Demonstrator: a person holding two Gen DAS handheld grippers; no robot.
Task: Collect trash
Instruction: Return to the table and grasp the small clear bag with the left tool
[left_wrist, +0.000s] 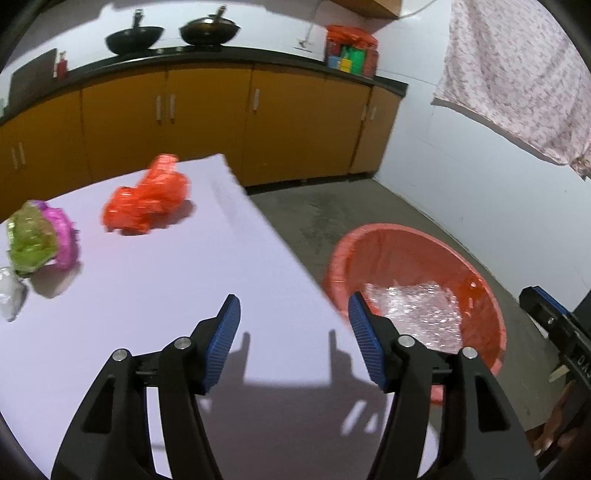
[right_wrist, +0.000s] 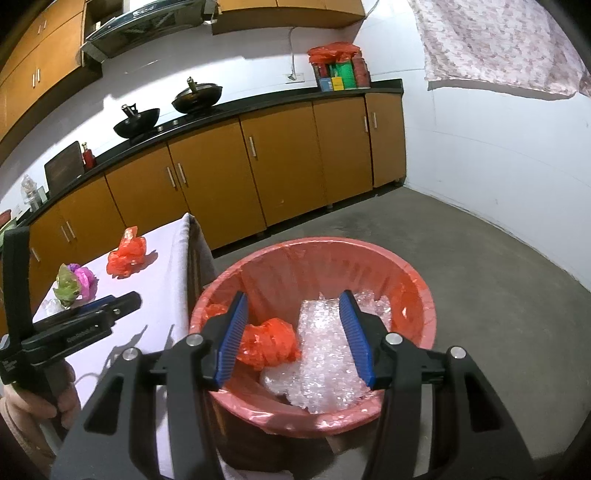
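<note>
A red-lined trash bin (right_wrist: 417, 295) stands on the floor beside the white table (left_wrist: 184, 295); it also shows in the left wrist view (left_wrist: 480, 284). Inside lie bubble wrap (right_wrist: 325, 354) and a crumpled red bag (right_wrist: 271, 343). My right gripper (right_wrist: 293, 332) is open and empty, above the bin's mouth. My left gripper (left_wrist: 293, 338) is open and empty over the table's right edge. On the table lie a crumpled red bag (left_wrist: 147, 199), a green and pink wrapper (left_wrist: 40, 236) and clear plastic (left_wrist: 9, 295). These also show in the right wrist view: the bag (right_wrist: 127, 256) and the wrapper (right_wrist: 74, 282).
Orange kitchen cabinets (left_wrist: 207, 122) with a black counter run along the back wall, with two woks (left_wrist: 170, 33) and a red bag of items (left_wrist: 351, 50). A patterned cloth (left_wrist: 517, 74) hangs at the right. Grey concrete floor (right_wrist: 498, 295) surrounds the bin.
</note>
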